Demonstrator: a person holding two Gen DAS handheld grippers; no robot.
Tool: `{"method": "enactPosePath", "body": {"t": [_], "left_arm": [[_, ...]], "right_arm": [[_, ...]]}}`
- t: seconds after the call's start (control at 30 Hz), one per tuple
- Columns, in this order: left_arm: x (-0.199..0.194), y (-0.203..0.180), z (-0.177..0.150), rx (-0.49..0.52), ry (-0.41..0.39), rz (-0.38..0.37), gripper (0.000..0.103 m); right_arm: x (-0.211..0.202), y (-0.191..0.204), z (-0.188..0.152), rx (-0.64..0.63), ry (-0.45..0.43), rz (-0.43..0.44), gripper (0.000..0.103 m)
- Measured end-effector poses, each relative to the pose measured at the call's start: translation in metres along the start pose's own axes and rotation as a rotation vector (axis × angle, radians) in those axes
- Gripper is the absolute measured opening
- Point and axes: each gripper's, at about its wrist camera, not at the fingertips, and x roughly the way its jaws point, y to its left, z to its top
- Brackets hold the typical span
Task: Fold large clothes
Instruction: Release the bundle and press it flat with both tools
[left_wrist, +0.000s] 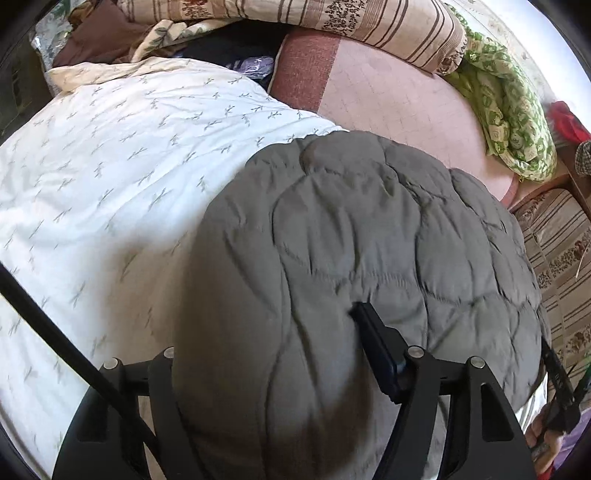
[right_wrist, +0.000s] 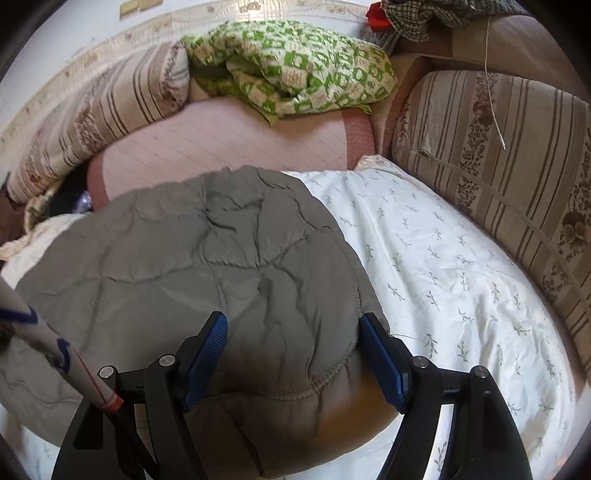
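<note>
Bedding fills both views: a white quilt printed with small grey sprigs covers the near part of a bed, a pink checked mattress sheet shows bare beyond it, and striped floral pillows and a bunched green-and-white patterned blanket are pushed to the far edge, presumably to leave a working surface. In the left wrist view the grey quilted padded garment lies on the white quilt as a thick rounded bundle, its far edge reaching the pink sheet. The left gripper straddles the near end of that bundle; only one finger shows, lying against the grey fabric, while the other is hidden under the puffed cloth, so whether the pads pinch I cannot tell. At the lower right edge a hand shows on a black handle, probably that of the other tool. In the right wrist view the same padded garment sits left of centre, with white quilt open to its right and a striped cushion alongside. The right gripper has its blue pads spread wide on either side of a stitched corner of the garment, not pressing it. That reads as a fold laid down and let go, leaving the bundle resting flat under its own weight.
</note>
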Motion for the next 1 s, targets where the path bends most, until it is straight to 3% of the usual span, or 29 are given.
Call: {"method": "enactPosePath", "body": {"t": [0.27,0.43,0.47,0.57,0.67,0.83,1.0], "left_arm": [[-0.002,-0.001,0.005,-0.001,-0.02,-0.002,0.075],[-0.062,0.011,-0.004,-0.048,-0.119,-0.092,0.075],[-0.071,0.015,-0.008,-0.054,-0.14,-0.079,0.075],[-0.086,0.02,-0.019,-0.052,-0.199,0.073,0.075],[-0.071,0.016,-0.025,-0.014,-0.166,0.132,0.075],[-0.03,0.008,-0.029,0.028,-0.105,0.214,0.077],[-0.017,0.008,-0.026,0.03,-0.137,0.275,0.087]], "right_arm": [[0.023,0.007,-0.007,-0.03,0.026,-0.125,0.084],[0.013,0.003,-0.005,-0.003,-0.02,-0.108,0.085],[0.006,0.0,-0.004,0.016,-0.044,-0.094,0.085],[-0.021,-0.001,0.0,0.027,-0.148,-0.099,0.085],[-0.037,0.012,-0.001,-0.032,-0.221,-0.127,0.085],[-0.021,0.041,-0.008,-0.15,-0.166,-0.12,0.084],[0.013,0.038,-0.012,-0.132,-0.051,-0.127,0.084]]}}
